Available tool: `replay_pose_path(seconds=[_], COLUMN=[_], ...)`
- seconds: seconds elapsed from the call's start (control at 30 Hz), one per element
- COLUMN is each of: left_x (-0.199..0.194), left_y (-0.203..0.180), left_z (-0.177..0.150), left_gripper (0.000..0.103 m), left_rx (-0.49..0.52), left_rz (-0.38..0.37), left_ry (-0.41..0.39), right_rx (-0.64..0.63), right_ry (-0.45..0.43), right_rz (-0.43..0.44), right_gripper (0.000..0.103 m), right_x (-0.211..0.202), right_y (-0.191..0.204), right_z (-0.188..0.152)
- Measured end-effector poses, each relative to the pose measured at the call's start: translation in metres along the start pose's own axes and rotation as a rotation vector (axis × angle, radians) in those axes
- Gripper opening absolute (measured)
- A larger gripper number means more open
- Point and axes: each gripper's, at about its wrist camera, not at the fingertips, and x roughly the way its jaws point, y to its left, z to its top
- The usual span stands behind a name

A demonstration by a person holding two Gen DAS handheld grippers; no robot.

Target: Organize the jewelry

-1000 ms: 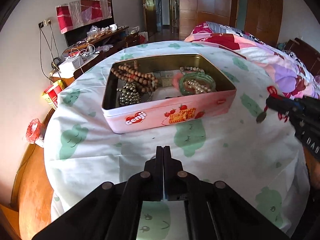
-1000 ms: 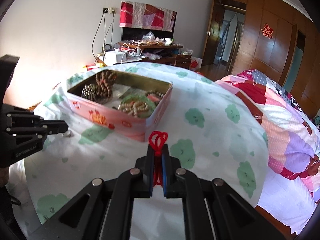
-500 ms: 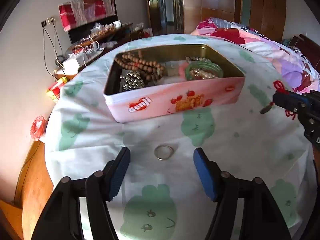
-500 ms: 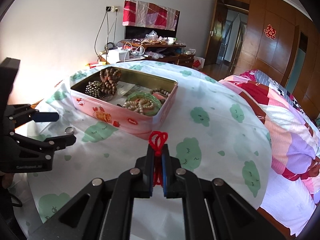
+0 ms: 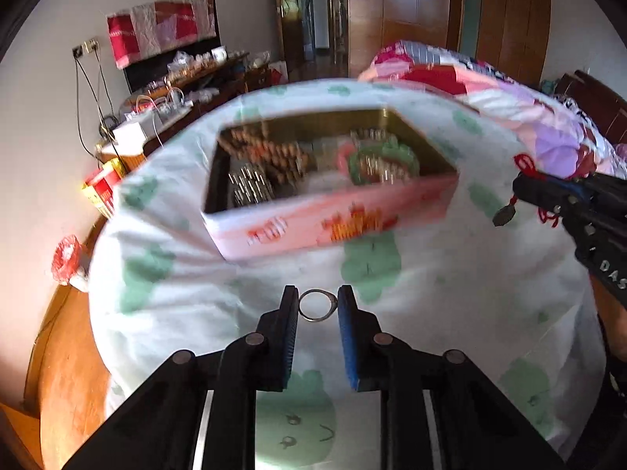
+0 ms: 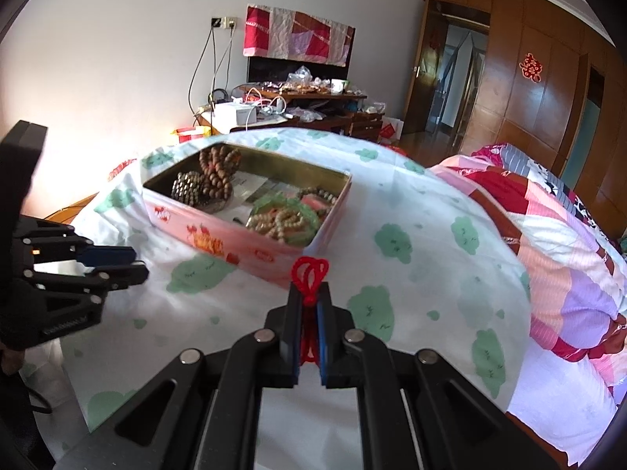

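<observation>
A pink tin box (image 5: 333,219) holding bead bracelets sits on the white cloth with green clouds; it also shows in the right wrist view (image 6: 250,243). A silver ring (image 5: 316,304) lies on the cloth between the tips of my left gripper (image 5: 316,305), whose jaws stand close on each side of it with small gaps. My right gripper (image 6: 309,297) is shut on a red knotted cord (image 6: 309,274). In the left wrist view the cord's dark pendant (image 5: 504,214) hangs below that gripper, right of the box.
The round table's wooden edge (image 5: 58,352) shows at the left. A bed with a pink patchwork quilt (image 6: 548,227) lies to the right. A cluttered sideboard (image 6: 298,98) stands behind by the wall.
My left gripper opened over the ring, then narrowed around it. The left view shifted and blurred. My right gripper kept hold of the red cord, moving slightly nearer the box.
</observation>
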Motion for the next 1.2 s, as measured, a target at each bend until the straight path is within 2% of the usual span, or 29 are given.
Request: replay_pose_path(seconds=[0.17,0.37,0.5,0.77,0.8,0.83,1.2], left_x=[-0.021,-0.022,-0.013,0.005,0.006,0.009,0.035], left_y=[0.001,0.009,0.017,0.026,0.027,0.028,0.036], left_z=[0.030,0.063,0.075,0.091,0.091,0.092,0.090], left_gripper=[0.021,0.021,0.021,0.021,0.019,0.002,0.001], left_rx=[0.025,0.043,0.033,0.020,0.018,0.017,0.000], left_rz=[0.013,0.049,0.069,0.084,0.084,0.079,0.081], left_ry=[-0.077,-0.126,-0.130,-0.128,-0.127,-0.121,-0.077], right_rx=[-0.012,-0.038,-0.062,-0.103,-0.107,-0.110,-0.120], right_ry=[-0.033,-0.080,-0.098,-0.087,-0.084,-0.083,-0.042], right_rz=[-0.011,-0.018,-0.024,-0.029,-0.028,-0.028,-0.014], right_gripper=[0.008,0.008,0.008,0.008,0.008,0.008,0.008], right_x=[-0.005,0.000,0.009,0.034,0.037,0.039,0.070], right_y=[-0.007,-0.009,-0.007,0.003,0.004,0.006,0.016], right_z=[0.019,0.049,0.067,0.082,0.082,0.083,0.085])
